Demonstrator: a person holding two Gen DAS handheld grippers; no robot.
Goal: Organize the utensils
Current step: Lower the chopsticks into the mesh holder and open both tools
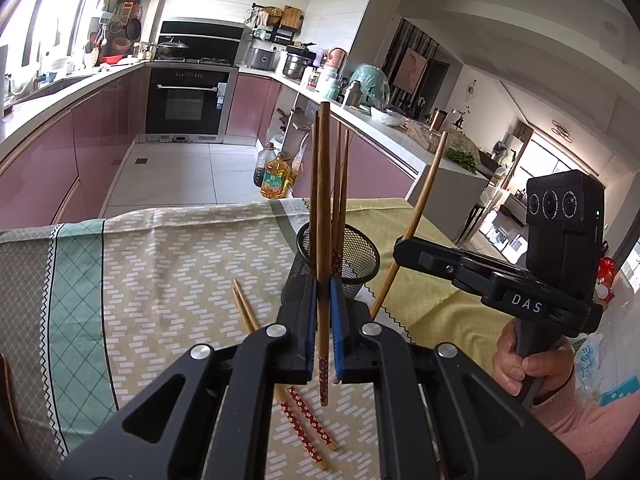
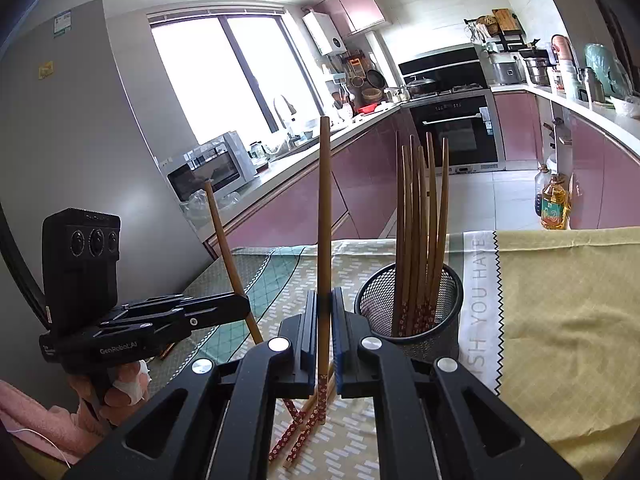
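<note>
My left gripper (image 1: 323, 280) is shut on a wooden chopstick (image 1: 323, 200), held upright just in front of the black mesh holder (image 1: 360, 258). My right gripper (image 2: 324, 292) is shut on another chopstick (image 2: 325, 208), held upright left of the mesh holder (image 2: 416, 300), which holds several chopsticks (image 2: 420, 232). Each gripper shows in the other's view: the right gripper (image 1: 404, 246) with its slanted chopstick (image 1: 424, 196), the left gripper (image 2: 240, 304) with its chopstick (image 2: 226, 248). Two chopsticks with red flowered ends (image 1: 304, 420) lie on the cloth below; they also show in the right wrist view (image 2: 298, 436).
The table is covered by a patterned cloth (image 1: 180, 264) and a yellow cloth (image 2: 560, 320). Pink kitchen cabinets (image 1: 60, 152), an oven (image 1: 186, 100) and oil bottles (image 1: 276, 180) on the floor lie beyond the table's far edge. A fridge (image 2: 72, 140) stands left.
</note>
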